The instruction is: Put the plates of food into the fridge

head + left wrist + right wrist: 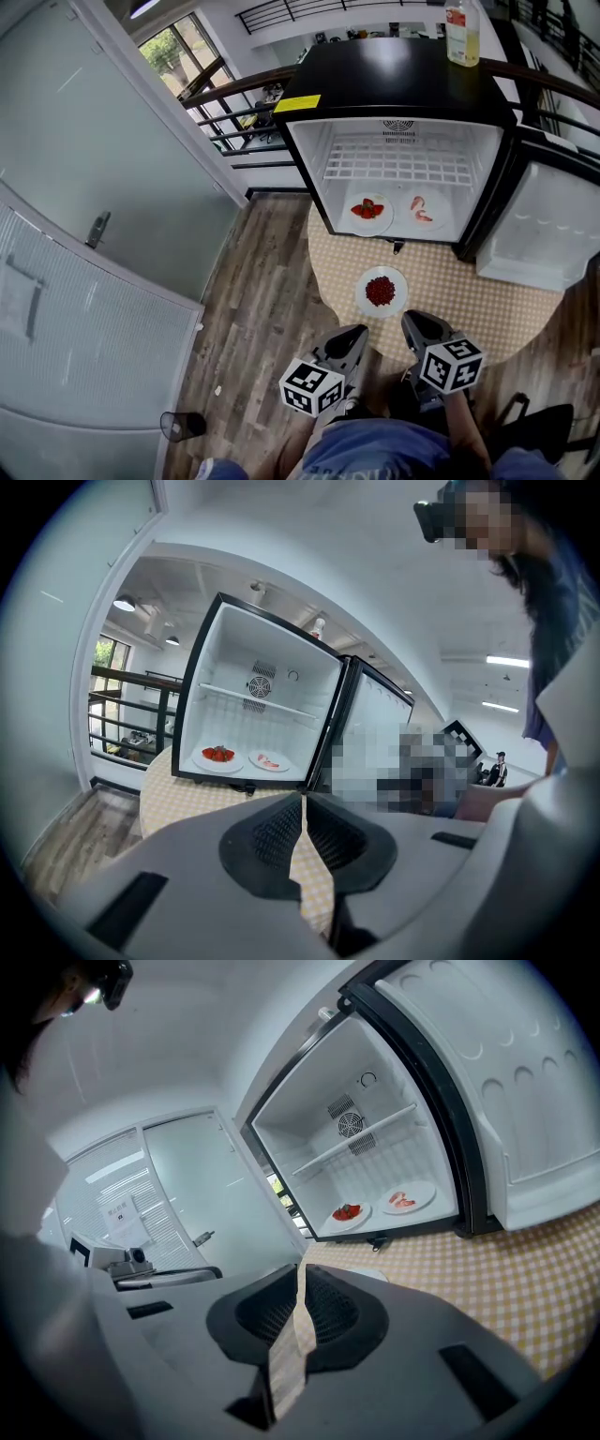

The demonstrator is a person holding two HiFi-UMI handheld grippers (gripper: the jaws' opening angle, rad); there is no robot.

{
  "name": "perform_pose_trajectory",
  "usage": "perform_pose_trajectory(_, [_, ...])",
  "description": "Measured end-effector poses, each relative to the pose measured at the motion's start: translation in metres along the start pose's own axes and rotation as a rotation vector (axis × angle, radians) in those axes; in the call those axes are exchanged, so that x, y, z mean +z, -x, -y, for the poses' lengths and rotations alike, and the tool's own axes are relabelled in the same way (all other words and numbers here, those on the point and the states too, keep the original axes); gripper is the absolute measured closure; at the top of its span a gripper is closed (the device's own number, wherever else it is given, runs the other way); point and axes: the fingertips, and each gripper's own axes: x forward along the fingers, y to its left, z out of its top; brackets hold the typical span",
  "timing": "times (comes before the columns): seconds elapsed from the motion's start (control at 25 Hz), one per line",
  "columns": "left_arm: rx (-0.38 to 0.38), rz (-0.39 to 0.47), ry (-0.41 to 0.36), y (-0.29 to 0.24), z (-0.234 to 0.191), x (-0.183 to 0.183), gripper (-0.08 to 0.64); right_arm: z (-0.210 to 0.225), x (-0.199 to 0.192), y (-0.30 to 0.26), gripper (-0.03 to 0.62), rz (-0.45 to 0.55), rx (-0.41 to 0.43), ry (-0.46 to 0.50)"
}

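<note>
A small black fridge (403, 84) stands open on a round table with a checked cloth (487, 300). On its floor lie a plate of strawberries (368, 210) and a plate of pink slices (424, 210). A third white plate with red berries (381, 291) sits on the table in front of the fridge. My left gripper (354, 336) and right gripper (419, 323) hover side by side just short of that plate, both shut and empty. The two fridge plates also show past the jaws in the left gripper view (218, 756) and in the right gripper view (348, 1213).
The fridge door (553, 234) hangs open to the right. A bottle of yellow liquid (462, 33) stands on the fridge top. A wire shelf (398, 164) spans the fridge above the plates. A glass partition (112, 187) is on the left, and a dark cup (181, 427) lies on the wooden floor.
</note>
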Motion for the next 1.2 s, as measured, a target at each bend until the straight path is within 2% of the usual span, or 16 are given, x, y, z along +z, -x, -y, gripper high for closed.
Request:
perform_pose_trajectory(0.24, [-0.007,0.03,0.008,0.012,-0.009,0.003,0.531,-0.013,-0.003,-0.001,0.554,0.006,-0.012,0.006])
perform_pose_trajectory(0.44, [-0.008,0.015,0.007,0.013,-0.016,-0.004,0.531,-0.014,-0.006,-0.006,0.554,-0.004,-0.01,-0.004])
perform_pose_trajectory(0.64, [-0.024,-0.076,-0.029,-0.013,-0.031,-0.028,0.529,0.009,-0.011,-0.022,0.552,-0.029,-0.045,-0.002])
perform_pose_trajectory(0.88, [-0.004,-0.202,-0.065,-0.06,-0.069,-0.061,0.529,0.06,-0.024,-0.06,0.552,-0.139,-0.076,0.007])
perform_pose_trajectory(1.04, [0.001,-0.28,0.0,-0.088,-0.099,-0.086,0.525,0.097,-0.037,-0.084,0.547,-0.207,-0.082,-0.024])
perform_pose_trajectory(1.2, [0.034,-0.313,0.173,-0.107,-0.126,-0.106,0.414,0.12,-0.05,-0.098,0.477,-0.272,-0.067,-0.076])
